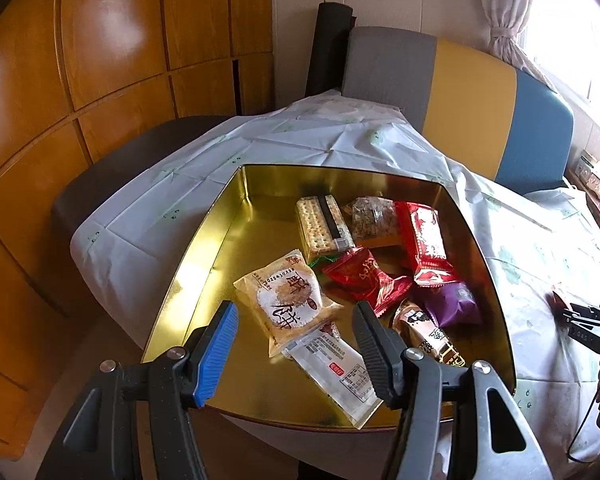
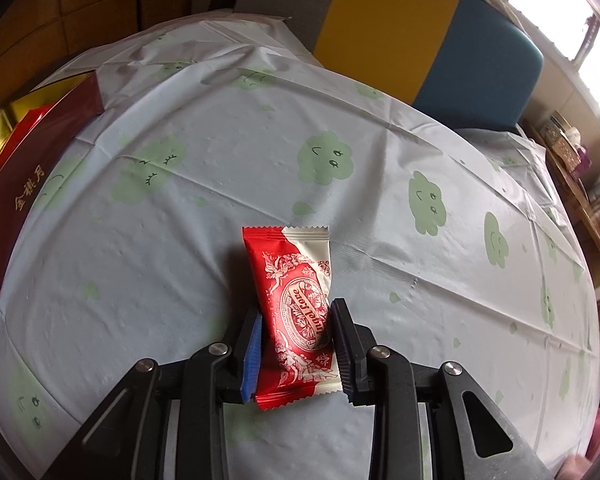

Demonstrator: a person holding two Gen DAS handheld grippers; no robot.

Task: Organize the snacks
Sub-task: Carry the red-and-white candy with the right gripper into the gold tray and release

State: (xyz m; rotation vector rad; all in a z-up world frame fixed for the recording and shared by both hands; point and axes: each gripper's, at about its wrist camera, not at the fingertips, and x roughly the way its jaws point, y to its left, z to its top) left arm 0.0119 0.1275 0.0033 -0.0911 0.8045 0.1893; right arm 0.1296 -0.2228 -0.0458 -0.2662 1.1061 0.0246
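A gold tin box [image 1: 220,240] holds several snack packets: a beige pastry packet [image 1: 286,300], a cracker pack [image 1: 322,226], a red candy wrapper [image 1: 364,276], a tall red packet [image 1: 426,242], a purple packet [image 1: 454,304] and a white sachet [image 1: 336,372]. My left gripper [image 1: 296,316] is open and empty above the box's near side. My right gripper [image 2: 296,320] is shut on a red and white snack packet [image 2: 296,300] just above the tablecloth. The box's dark red outer wall [image 2: 28,160] shows at the left in the right wrist view.
The round table has a white cloth with green cloud faces [image 2: 324,158]. A grey, yellow and blue chair back [image 1: 460,92] stands behind it. Wooden cabinets [image 1: 80,80] are at the left. The right gripper's body [image 1: 588,316] shows at the right edge.
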